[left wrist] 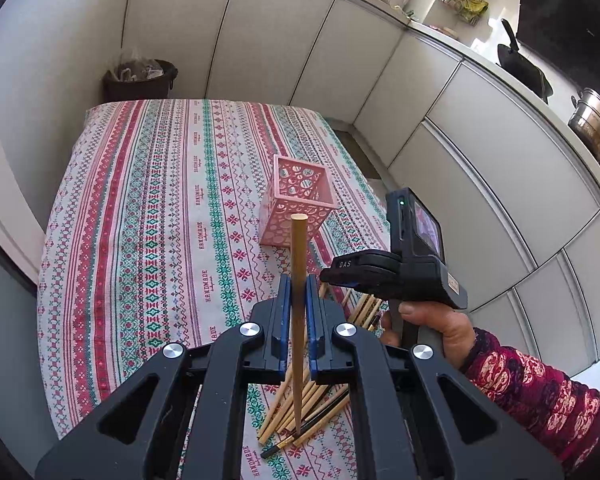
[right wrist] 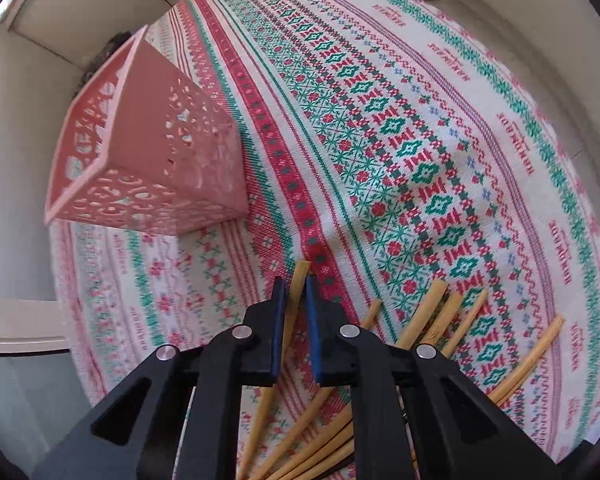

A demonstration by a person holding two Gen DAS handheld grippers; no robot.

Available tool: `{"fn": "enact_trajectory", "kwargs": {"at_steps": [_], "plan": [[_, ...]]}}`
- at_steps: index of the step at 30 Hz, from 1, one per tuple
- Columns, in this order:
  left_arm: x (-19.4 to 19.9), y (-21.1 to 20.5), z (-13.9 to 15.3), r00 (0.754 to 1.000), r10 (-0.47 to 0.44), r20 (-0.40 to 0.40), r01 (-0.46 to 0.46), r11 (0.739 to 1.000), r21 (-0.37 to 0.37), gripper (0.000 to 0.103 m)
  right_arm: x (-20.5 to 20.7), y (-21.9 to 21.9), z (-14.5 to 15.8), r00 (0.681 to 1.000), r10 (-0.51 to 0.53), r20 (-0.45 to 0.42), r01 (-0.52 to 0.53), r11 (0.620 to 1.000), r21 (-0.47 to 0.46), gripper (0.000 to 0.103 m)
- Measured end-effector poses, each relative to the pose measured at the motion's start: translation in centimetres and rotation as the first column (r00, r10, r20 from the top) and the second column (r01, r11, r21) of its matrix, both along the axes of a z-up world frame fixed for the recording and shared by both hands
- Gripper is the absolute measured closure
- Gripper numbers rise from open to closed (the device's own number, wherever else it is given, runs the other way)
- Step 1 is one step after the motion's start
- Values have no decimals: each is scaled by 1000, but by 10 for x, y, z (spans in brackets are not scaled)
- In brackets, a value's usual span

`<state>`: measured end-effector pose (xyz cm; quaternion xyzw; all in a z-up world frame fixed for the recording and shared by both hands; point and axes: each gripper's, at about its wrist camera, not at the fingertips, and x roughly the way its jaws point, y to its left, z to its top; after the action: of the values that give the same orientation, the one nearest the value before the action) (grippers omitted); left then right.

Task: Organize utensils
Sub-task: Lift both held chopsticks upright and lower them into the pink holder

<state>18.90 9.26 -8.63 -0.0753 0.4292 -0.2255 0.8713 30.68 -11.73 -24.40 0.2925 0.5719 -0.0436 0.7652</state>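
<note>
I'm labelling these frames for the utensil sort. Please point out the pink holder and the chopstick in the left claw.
pink holder (left wrist: 300, 204): left wrist view, near perforated wall.
chopstick (left wrist: 299, 256): left wrist view, upper shaft above the pads.

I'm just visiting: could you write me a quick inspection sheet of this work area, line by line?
Surface: patterned tablecloth covering the table.
Job's things: pink holder upright and apparently empty; chopstick pile lying loose.
Clutter: nothing seen on the cloth.
Grippers: left gripper shut on a chopstick; right gripper shut on another chopstick, held by a hand.
Cables: nothing seen.
Surroundings: white cabinets, bin, counter with pan and pot.
</note>
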Motion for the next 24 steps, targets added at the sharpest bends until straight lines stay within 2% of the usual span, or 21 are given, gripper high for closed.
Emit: {"fn": "enact_trajectory", "kwargs": {"at_steps": [5,11,16,20,24], "plan": [[-14,-10,17,997,-6,71,5,1000,3,96,-39,-2,44,978,55,201,-54,998,-10,92],[-33,-30,43,985,6,171,-10,1000,26,96,-81,-41,107,912,110,394,-90,994,-68,92],[-40,-46,70,973,9,229,-22,998,51,97,-108,-62,150,865,161,476,-113,985,-128,94],[-37,-57,96,961,11,277,-33,997,76,97,-113,-76,178,841,187,508,-103,977,-189,94],[-28,-66,118,944,38,329,-70,994,87,97,-108,-94,203,818,171,550,-82,980,-183,94]]}}
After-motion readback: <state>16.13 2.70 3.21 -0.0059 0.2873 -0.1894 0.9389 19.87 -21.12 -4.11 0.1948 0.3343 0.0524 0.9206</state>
